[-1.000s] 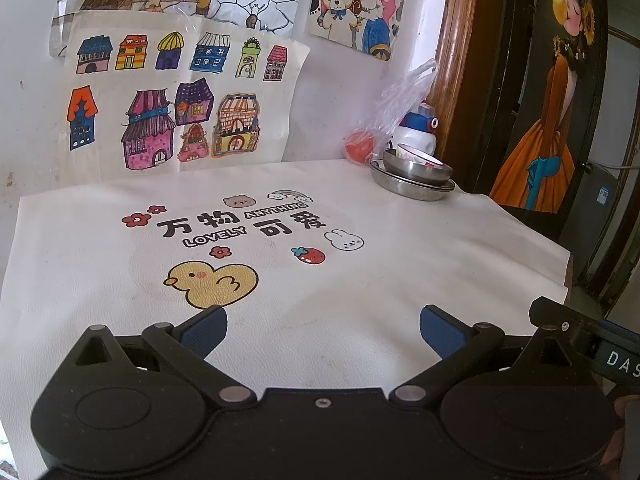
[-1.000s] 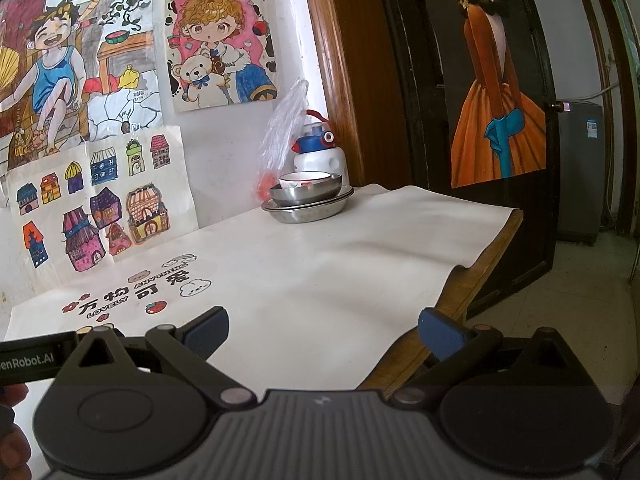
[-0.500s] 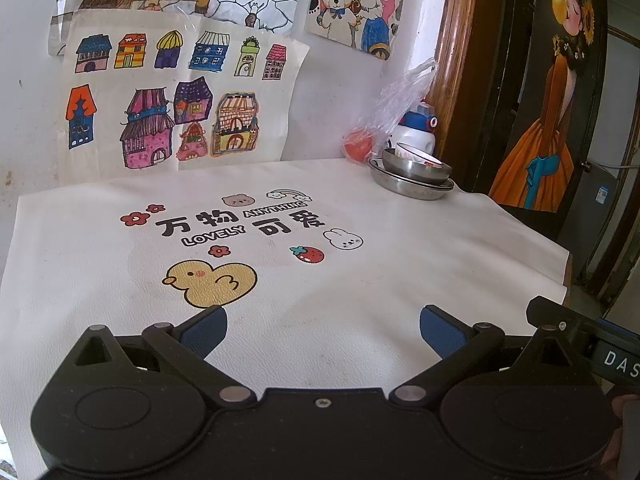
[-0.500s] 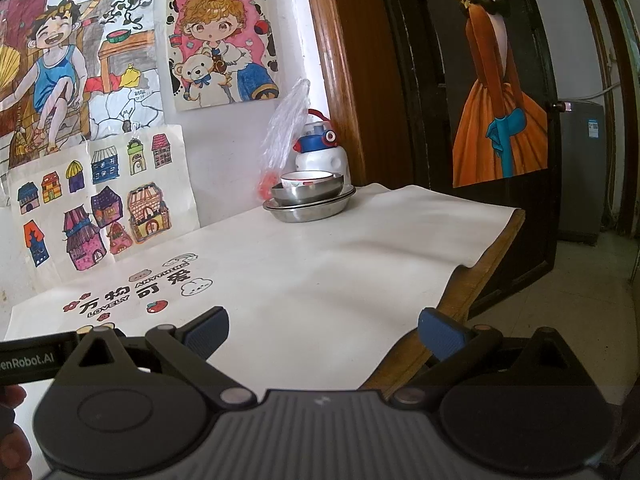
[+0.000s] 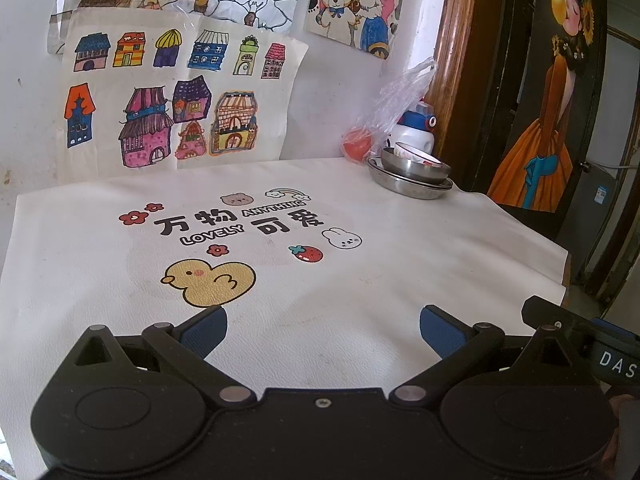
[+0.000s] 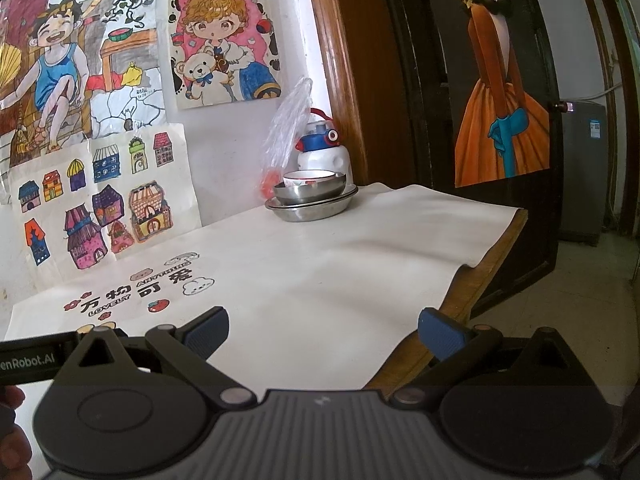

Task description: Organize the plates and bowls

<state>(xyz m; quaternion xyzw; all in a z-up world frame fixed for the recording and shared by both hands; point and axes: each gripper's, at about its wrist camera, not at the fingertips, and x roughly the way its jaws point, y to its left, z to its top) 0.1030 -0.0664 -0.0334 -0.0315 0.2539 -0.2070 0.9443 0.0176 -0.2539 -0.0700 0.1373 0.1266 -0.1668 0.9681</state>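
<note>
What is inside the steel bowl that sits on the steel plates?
A small white bowl with red marks sits inside the steel bowl. The white bowl's base and the steel bowl's bottom are covered.

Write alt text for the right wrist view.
The open right tool hovers empty over a white tablecloth. At the table's far corner a white bowl sits in a steel bowl on steel plates.
</note>
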